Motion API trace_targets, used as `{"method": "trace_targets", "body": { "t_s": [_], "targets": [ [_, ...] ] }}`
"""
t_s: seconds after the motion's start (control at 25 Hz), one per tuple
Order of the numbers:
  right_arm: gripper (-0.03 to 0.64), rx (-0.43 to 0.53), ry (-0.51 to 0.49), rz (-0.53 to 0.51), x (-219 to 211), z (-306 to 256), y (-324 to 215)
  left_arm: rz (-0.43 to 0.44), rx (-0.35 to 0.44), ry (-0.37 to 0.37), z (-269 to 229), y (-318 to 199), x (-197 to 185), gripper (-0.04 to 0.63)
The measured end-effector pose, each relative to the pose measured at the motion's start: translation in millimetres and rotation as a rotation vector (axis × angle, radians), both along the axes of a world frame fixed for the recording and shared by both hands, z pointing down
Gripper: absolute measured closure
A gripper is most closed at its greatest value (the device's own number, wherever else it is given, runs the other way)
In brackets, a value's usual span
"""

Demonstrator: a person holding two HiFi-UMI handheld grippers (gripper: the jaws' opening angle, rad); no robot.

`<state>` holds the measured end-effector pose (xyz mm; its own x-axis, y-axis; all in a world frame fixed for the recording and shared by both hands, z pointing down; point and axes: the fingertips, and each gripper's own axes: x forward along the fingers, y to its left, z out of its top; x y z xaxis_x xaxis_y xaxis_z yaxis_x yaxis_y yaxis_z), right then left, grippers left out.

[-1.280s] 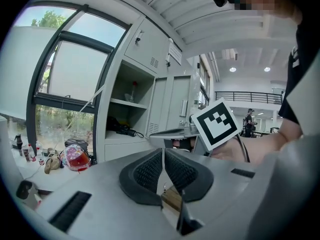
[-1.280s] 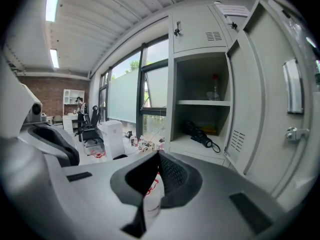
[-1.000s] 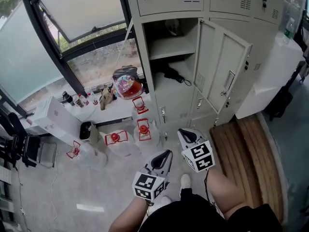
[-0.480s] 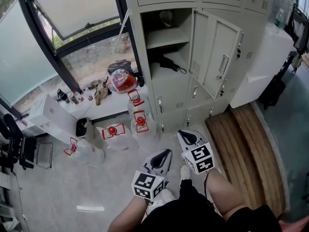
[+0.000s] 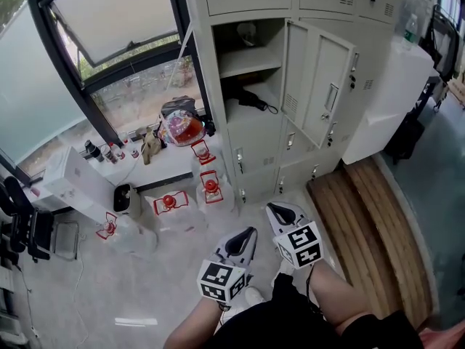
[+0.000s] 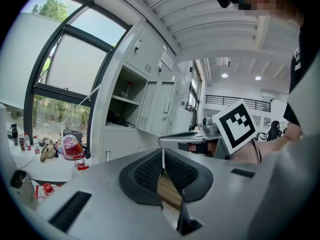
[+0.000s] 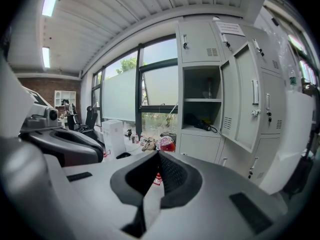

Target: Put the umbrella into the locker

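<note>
A black, folded umbrella [image 5: 249, 99] with a looped strap is seen lying on the lower shelf of the open locker [image 5: 205, 71]. The jaws of the left gripper [image 5: 250, 233] and the right gripper [image 5: 280, 209] are clenched on nothing.

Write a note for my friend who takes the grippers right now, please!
Left gripper: shut, empty, held low in front of the person, away from the locker.
Right gripper: shut, empty, beside the left one.
Umbrella: the black folded thing lying on the lower shelf of the open compartment.
Done: the umbrella is in the locker.
Left: the door stands open; probably shut it, if that is wanted.
</note>
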<state>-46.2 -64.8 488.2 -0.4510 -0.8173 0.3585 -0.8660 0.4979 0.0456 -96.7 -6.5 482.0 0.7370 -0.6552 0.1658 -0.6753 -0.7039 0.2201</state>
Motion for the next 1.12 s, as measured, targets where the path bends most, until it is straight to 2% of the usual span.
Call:
{"method": "trace_targets", "body": {
  "t_s": [0.56, 1.12],
  "targets": [
    [0.563, 0.001, 0.007, -0.01, -5.2, -3.1, 17.5, -0.008, 0.009, 0.028, -5.6, 8.8, -2.8, 0.568],
    [0.563, 0.003, -0.003, -0.004, 3.6, -2.5, 27.1, 0.005, 0.01, 0.022, -5.5, 15.4, 8.9, 0.568]
  ]
}}
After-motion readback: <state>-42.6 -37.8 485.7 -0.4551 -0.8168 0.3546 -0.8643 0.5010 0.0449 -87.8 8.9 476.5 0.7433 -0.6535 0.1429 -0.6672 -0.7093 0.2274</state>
